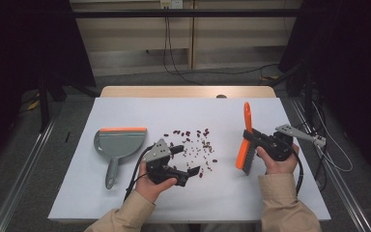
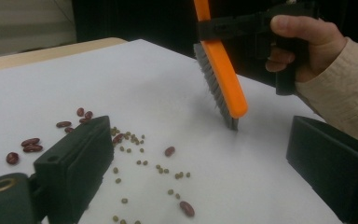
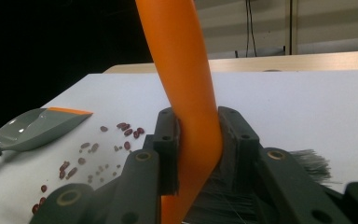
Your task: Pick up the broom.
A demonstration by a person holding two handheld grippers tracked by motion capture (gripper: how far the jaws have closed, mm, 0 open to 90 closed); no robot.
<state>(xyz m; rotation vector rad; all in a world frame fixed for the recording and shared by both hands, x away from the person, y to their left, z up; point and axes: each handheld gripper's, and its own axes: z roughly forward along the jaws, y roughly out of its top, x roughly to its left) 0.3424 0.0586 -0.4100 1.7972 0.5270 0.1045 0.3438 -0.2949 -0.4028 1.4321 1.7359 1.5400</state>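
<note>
Sweeping setup: the right tongs (image 1: 254,138) are pinching the orange brush (image 1: 244,145) by its handle, bristles resting on the white surface (image 1: 270,193) beside the scattered beans (image 1: 195,142). The left tongs (image 1: 187,162) are hanging spread and empty; next, seemingly, fetching the dustpan (image 1: 118,144) lying left of the beans.

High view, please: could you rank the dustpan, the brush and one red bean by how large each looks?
1. Dustpan and brush: about equally long; the dustpan's scoop is wider, so it likely leads.
2. Red bean: far the smallest.
</note>
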